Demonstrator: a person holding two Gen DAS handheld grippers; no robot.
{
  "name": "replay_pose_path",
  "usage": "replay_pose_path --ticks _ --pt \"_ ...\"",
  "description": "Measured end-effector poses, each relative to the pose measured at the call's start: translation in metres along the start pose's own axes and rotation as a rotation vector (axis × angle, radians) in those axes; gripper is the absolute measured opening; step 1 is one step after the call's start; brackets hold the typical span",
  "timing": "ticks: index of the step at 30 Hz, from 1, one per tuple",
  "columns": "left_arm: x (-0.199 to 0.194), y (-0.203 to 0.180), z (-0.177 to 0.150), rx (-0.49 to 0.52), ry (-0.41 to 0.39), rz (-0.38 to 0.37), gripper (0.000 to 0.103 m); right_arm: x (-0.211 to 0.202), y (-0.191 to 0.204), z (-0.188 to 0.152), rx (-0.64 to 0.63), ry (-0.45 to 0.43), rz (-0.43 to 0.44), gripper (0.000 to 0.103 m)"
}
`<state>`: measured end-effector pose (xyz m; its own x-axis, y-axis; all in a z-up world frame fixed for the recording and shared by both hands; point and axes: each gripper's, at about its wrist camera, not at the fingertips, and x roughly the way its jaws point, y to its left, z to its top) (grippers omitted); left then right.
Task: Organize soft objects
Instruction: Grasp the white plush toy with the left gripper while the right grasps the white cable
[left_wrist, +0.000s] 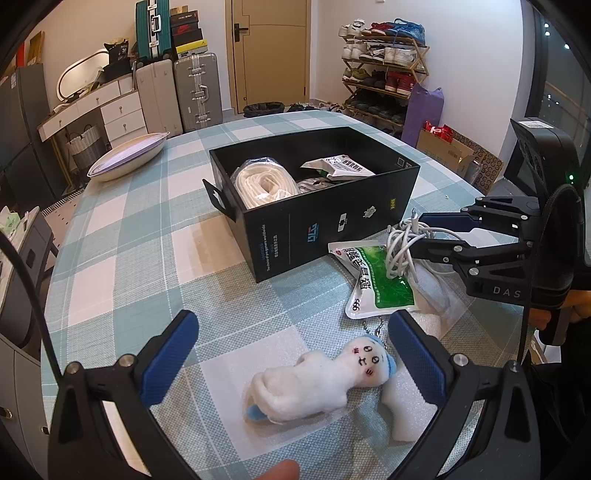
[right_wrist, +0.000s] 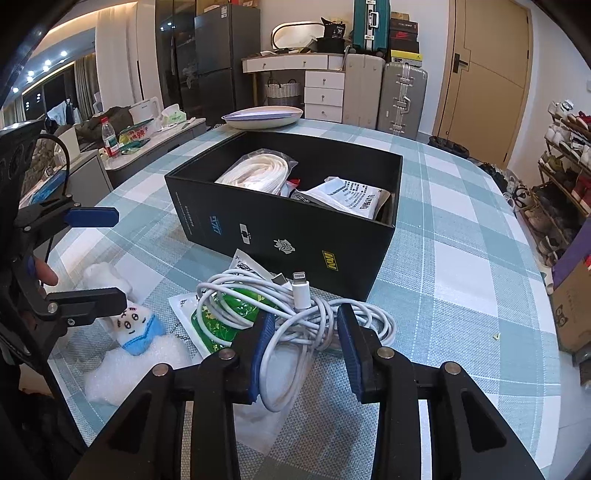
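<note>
At the lower centre of the right wrist view, the right gripper (right_wrist: 304, 347) pinches the coiled white cable (right_wrist: 295, 306) just before the black box (right_wrist: 280, 236), and loose loops hanging outside the pads (right_wrist: 263, 350) could snag the green sachet (right_wrist: 218, 321) beneath when lifted.

The left gripper (left_wrist: 291, 354) is held tilted downward over the table's near edge, its jaws spread wide, with nothing gripped. A fingertip (left_wrist: 279, 470) of the hand carrying it is seen at the bottom of the left wrist view. The right gripper (right_wrist: 304, 343) is likewise angled downward, near the table's right edge, its blue pads (right_wrist: 260, 354) drawn in against a cable (right_wrist: 295, 314) coiled between them.
</note>
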<state>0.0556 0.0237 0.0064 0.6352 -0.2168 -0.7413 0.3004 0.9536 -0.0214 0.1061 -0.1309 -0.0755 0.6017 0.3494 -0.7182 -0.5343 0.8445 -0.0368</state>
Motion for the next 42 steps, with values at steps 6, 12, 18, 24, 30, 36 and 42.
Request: replay_pose_path --ticks 6,12,18,24,30,36,42 --pt "0.0 0.0 -0.001 0.001 0.006 -0.002 0.103 0.0 0.005 0.0 -0.033 -0.017 -0.016 0.03" --pt "-0.002 0.0 -0.001 0.01 0.005 -0.016 0.103 -0.014 0.001 -0.002 -0.015 -0.067 0.015 0.024" --pt "-0.006 -0.001 -0.005 0.032 0.023 -0.073 0.103 -0.033 0.006 -0.004 -0.032 -0.123 0.033 0.024" --pt "-0.007 -0.006 -0.011 0.063 0.046 -0.083 0.103 -0.046 0.012 -0.005 -0.045 -0.168 0.046 0.024" --pt "-0.005 0.003 -0.015 0.035 0.068 -0.073 0.103 -0.051 0.014 -0.005 -0.047 -0.192 0.055 0.024" --pt "0.001 0.005 -0.02 0.037 0.102 -0.082 0.097 -0.055 0.016 -0.006 -0.049 -0.216 0.071 0.024" --pt "0.007 0.0 -0.026 0.069 0.134 -0.131 0.059 -0.057 0.019 -0.004 -0.053 -0.235 0.083 0.024"
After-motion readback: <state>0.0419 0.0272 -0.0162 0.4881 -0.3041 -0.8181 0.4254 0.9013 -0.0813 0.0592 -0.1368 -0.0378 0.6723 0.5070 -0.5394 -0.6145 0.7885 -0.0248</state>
